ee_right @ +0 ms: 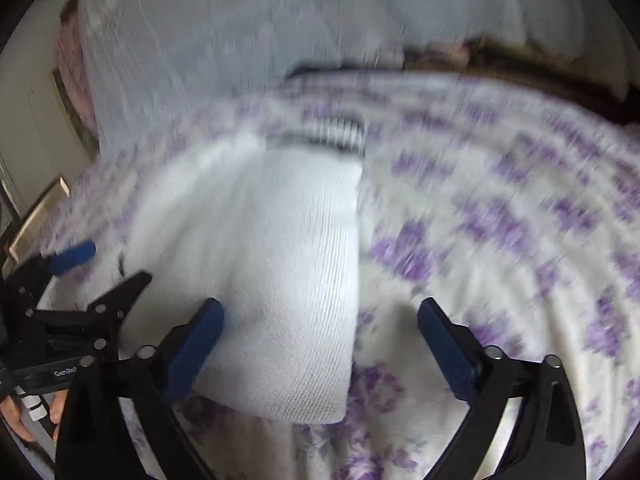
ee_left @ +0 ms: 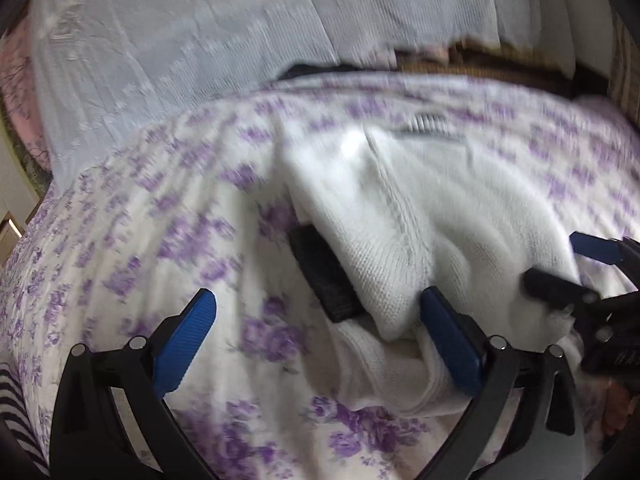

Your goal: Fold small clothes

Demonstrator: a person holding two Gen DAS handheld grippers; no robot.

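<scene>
A white knit garment (ee_left: 432, 220) with a black band (ee_left: 320, 276) lies folded over on the purple-flowered bedsheet (ee_left: 140, 240). It also shows in the right wrist view (ee_right: 280, 264), with a striped black-and-white cuff (ee_right: 336, 132) at its far end. My left gripper (ee_left: 316, 336) is open, its right finger against the garment's near edge. My right gripper (ee_right: 320, 344) is open, with its jaws either side of the garment's near right corner. Each gripper shows in the other's view, the right one (ee_left: 580, 272) and the left one (ee_right: 100, 268). Both views are blurred.
A pale grey-white cover (ee_left: 200, 40) lies across the back of the bed. Brown bedding or a headboard (ee_left: 500, 60) sits at the far right. A pink patterned cloth (ee_left: 20, 80) is at the far left, and a striped fabric (ee_left: 12, 400) at the lower left.
</scene>
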